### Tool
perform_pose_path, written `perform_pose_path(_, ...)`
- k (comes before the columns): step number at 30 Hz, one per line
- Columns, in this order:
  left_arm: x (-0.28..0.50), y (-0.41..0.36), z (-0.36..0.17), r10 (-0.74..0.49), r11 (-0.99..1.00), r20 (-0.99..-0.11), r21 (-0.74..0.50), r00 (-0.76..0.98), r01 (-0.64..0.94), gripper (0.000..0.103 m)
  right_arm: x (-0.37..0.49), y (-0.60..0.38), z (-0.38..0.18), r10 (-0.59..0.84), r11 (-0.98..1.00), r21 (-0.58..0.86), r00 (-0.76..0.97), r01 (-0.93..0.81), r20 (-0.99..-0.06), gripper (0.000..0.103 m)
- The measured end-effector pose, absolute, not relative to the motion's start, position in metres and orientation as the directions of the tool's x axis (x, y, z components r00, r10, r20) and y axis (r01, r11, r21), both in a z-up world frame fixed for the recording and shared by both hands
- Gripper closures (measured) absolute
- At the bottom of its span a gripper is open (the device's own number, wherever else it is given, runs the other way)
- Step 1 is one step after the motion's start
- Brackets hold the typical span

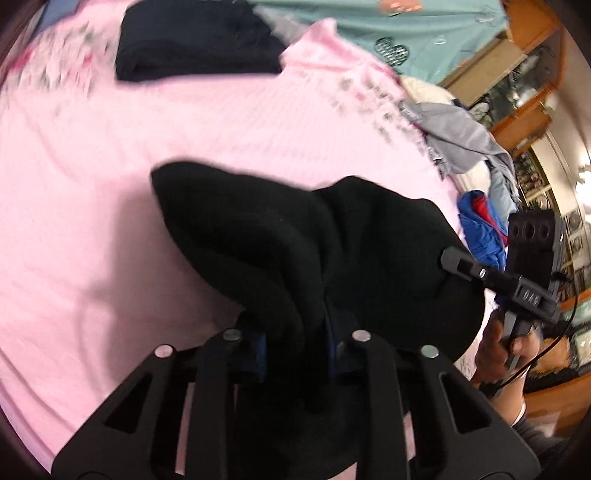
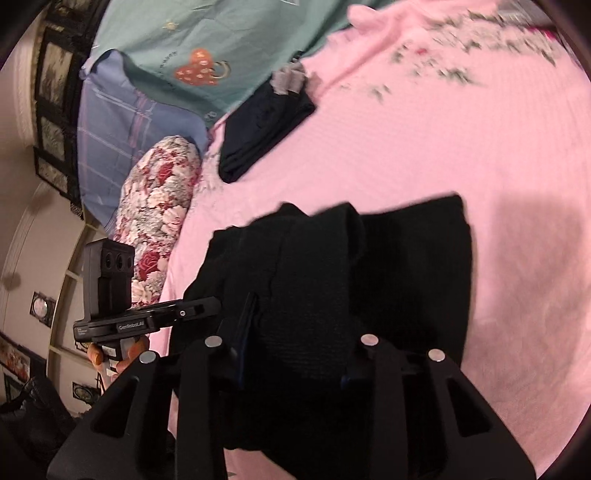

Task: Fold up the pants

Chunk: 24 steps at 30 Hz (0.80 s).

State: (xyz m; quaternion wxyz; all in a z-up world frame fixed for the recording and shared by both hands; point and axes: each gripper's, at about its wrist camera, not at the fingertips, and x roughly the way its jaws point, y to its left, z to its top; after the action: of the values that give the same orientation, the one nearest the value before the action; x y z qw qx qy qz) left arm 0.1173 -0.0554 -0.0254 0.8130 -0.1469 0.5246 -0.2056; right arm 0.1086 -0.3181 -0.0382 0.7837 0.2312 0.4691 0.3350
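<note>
On the pink bedspread [image 1: 92, 206] your black pants [image 1: 280, 240] sit bunched, lifted at the near edge. Your left gripper [image 1: 295, 332] has its jaws pinched tight on a fold of them, and your right gripper [image 2: 295, 354] is clamped on the fabric too. Beyond the pants lies a folded dark garment [image 2: 262, 129].

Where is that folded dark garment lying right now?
The folded dark garment lies on the pink bedspread at the far end, near the teal sheet, well beyond the black pants.
</note>
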Motion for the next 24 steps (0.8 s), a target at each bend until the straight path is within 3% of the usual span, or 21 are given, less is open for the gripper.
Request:
perform_pose_path(5,0.129,-0.055,0.013,-0.512,0.859,-0.755,-0.455,0.41,0.234,0.084,0.123,-0.304,0.016,0.77,0.637,0.647,0.368,-0.419,-0.521,0.07)
perform_pose_path(7,0.132,-0.055,0.009,-0.499,0.867,-0.77,-0.439,0.398,0.237,0.084,0.13,-0.295,0.025,0.733,0.679,0.593,0.357,-0.433,-0.579,0.069)
perform_pose_path(10,0.134,-0.056,-0.011,-0.486,0.874,-0.796,-0.433,0.36,0.223,0.083,0.136,-0.306,0.014,0.655,0.755,0.563,0.351,-0.337,-0.669,0.06)
perform_pose_path(12,0.135,-0.048,-0.026,-0.491,0.871,-0.801,-0.45,0.342,0.196,0.082,0.131,-0.32,-0.002,0.611,0.791,0.536,0.333,-0.293,-0.718,0.047)
perform_pose_path(14,0.135,-0.042,-0.035,-0.508,0.861,-0.794,-0.474,0.336,0.182,0.08,0.124,-0.339,-0.022,0.593,0.805,0.542,0.304,-0.239,-0.746,0.045)
perform_pose_path(19,0.13,-0.034,-0.044,-0.491,0.871,-0.806,-0.46,0.331,0.172,0.058,0.119,-0.378,-0.068,0.636,0.766,0.637,0.245,-0.086,-0.732,0.039)
perform_pose_path(21,0.129,-0.027,-0.047,-0.485,0.874,-0.811,-0.463,0.327,0.148,0.048,0.119,-0.384,-0.071,0.69,0.715,0.694,0.25,-0.085,-0.679,0.032)
perform_pose_path(24,0.129,-0.021,-0.051,-0.495,0.868,-0.806,-0.481,0.326,0.128,0.042,0.122,-0.382,-0.077,0.754,0.648,0.756,0.22,-0.095,-0.618,0.028)
